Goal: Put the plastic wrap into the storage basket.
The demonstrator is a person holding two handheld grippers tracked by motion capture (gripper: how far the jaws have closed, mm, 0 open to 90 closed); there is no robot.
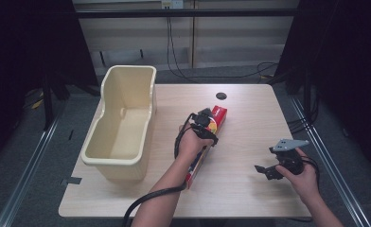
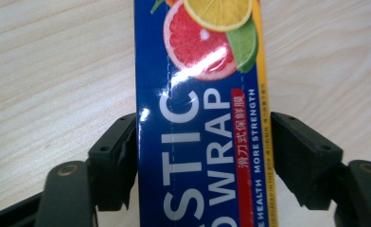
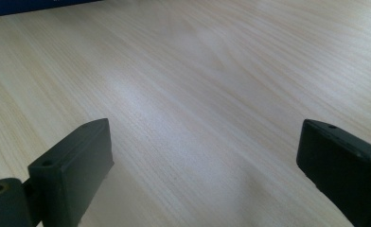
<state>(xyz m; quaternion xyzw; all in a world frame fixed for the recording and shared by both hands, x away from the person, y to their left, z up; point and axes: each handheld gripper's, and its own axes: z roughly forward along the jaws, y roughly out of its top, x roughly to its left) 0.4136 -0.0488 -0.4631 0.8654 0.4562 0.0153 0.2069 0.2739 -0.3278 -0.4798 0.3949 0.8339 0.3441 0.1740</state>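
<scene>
Two black two-jaw grippers over a pale wood-grain table (image 1: 250, 127): the left gripper (image 2: 203, 156) straddles a long blue-and-red cardboard plastic-wrap box (image 2: 200, 118) with citrus-fruit print, one jaw at each long side, the left one touching the box edge and the right one right at the other edge, so it looks pinched, though firm pressure is hard to tell. That box lies flat near the table's middle, just right of an empty cream plastic bin (image 1: 122, 125) at the left edge. Right gripper (image 3: 205, 165) sits well apart near the right edge, jaws spread wide over bare wood, holding nothing.
</scene>
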